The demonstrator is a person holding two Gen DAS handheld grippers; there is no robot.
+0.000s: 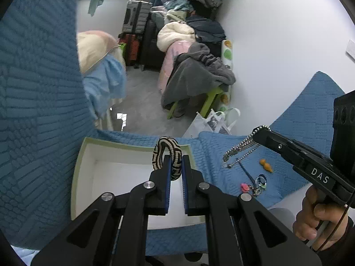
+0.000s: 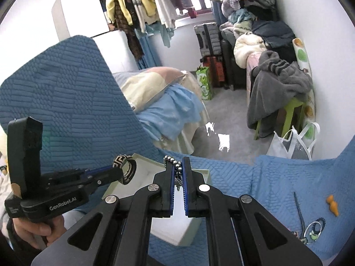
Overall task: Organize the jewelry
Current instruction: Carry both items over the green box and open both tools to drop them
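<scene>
My left gripper (image 1: 176, 168) is shut on a black-and-cream woven bangle (image 1: 166, 155) and holds it over the open white box (image 1: 84, 155) with a green rim. The bangle (image 2: 124, 168) and the box (image 2: 205, 174) also show in the right wrist view. My right gripper (image 2: 178, 168) is shut on a silver bead chain (image 2: 176, 166), lifted above the blue quilt. In the left wrist view the chain (image 1: 241, 144) hangs from the right gripper (image 1: 260, 130) down toward the quilt. A small orange piece (image 1: 266, 165), a blue cord (image 1: 245, 169) and a cluster of small charms (image 1: 255, 185) lie on the quilt.
The blue quilted cover (image 1: 40, 110) rises steeply at the left and spreads under the box. Beyond its edge is the floor, with a white bag (image 1: 213, 119), a green stool under grey clothes (image 1: 197, 75) and suitcases (image 1: 135, 22).
</scene>
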